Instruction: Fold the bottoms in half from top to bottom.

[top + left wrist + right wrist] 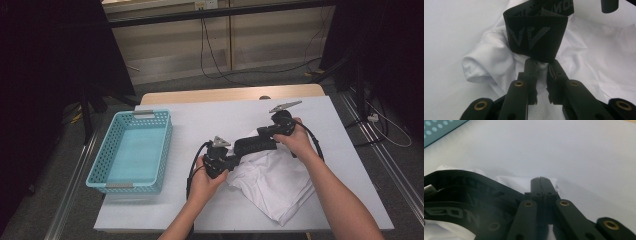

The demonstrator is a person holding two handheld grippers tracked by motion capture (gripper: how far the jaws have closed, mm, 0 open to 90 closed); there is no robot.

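A white garment [272, 182] with a black lettered waistband [252, 145] lies bunched on the white table cover. My left gripper [233, 159] comes in from the left. In the left gripper view its jaws [541, 64] are shut on a fold of the white garment [489, 60], just under the waistband [536, 37]. My right gripper [265, 134] is at the far end of the band, which spans the two grippers. In the right gripper view its jaws [540, 180] are pressed flat together; the waistband [469, 192] runs along their left side, and nothing shows between the pads.
A light blue plastic basket [100, 160] stands on the left of the table with nothing in it. The white cover [210, 115] has bare room behind and to the right of the garment. Cables trail across the floor beyond the table.
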